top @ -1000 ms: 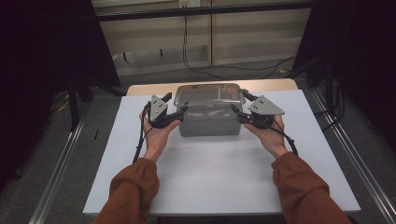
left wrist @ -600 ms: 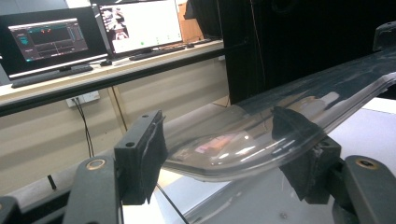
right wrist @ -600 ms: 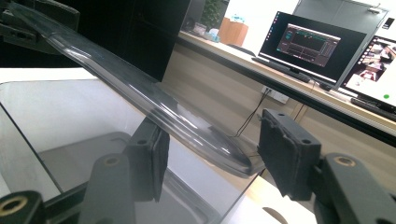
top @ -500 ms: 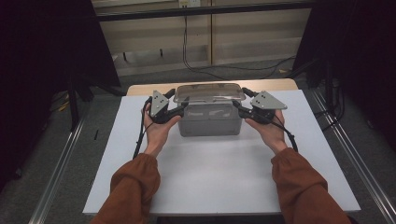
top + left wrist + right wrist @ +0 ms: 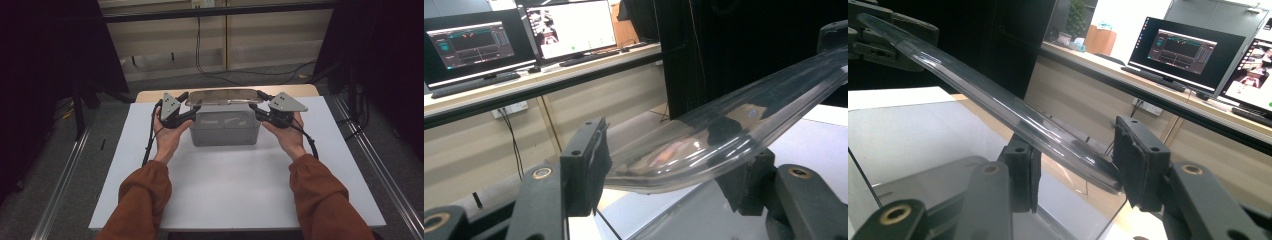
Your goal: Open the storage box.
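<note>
A clear plastic lid (image 5: 225,96) hangs just above a grey see-through box (image 5: 225,131) at the back of the white tabletop (image 5: 225,195). My left gripper (image 5: 192,106) grips the lid's left end and my right gripper (image 5: 255,103) its right end. Both pairs of jaws have just been closing with the lid's rim between them. In the left gripper view the curved lid (image 5: 734,125) runs between the pads of my left gripper (image 5: 664,175). In the right gripper view the lid (image 5: 998,107) ends between the pads of my right gripper (image 5: 1078,170).
Metal rails (image 5: 65,190) run along both sides of the table. A wooden strip (image 5: 300,91) lies behind the white surface. Cables (image 5: 210,65) hang at the back wall. Monitors (image 5: 574,27) stand on a desk (image 5: 1128,75) farther off.
The lid sat on the box a second ago and is now raised off it. Both grippers moved in onto its ends and their jaws narrowed.
</note>
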{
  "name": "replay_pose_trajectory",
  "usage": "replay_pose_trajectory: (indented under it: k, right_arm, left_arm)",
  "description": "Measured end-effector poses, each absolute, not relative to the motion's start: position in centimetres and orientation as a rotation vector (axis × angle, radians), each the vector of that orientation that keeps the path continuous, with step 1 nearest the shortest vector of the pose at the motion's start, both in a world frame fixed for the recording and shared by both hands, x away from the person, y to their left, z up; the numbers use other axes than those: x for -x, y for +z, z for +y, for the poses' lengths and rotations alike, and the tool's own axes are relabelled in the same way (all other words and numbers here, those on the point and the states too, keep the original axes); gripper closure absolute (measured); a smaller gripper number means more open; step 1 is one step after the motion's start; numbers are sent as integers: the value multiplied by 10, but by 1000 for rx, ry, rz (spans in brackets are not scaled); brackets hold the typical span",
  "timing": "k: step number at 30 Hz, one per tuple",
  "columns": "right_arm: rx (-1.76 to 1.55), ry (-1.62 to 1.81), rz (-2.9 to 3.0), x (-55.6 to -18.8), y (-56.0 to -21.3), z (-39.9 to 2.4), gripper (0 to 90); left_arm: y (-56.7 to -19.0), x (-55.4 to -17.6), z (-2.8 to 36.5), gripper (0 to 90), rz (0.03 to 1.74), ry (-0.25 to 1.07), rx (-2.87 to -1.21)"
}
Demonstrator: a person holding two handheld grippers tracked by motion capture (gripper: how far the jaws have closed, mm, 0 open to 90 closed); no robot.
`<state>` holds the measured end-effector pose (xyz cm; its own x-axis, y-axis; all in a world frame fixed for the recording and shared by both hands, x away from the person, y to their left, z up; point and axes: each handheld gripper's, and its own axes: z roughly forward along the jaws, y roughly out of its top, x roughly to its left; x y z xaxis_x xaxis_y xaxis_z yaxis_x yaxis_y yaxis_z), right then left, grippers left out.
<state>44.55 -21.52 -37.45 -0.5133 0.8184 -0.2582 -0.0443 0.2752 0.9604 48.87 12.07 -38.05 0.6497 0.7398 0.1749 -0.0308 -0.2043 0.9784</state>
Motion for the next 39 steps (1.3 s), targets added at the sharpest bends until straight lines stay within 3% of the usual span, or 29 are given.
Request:
replay_pose_trajectory:
  k: [21,27,39]
  right_arm:
    - [-716,1357,1723,-456,-364,-218,551]
    - [-721,1379,1719,-460,-362,-218,545]
    - [-785,1398,1713,-473,-371,-225,505]
  left_arm:
    - [-378,-507,118,407,605,766,-1633]
    - [-378,-511,119,515,600,761,-1630]
    - [-378,-517,120,553,616,778,-1617]
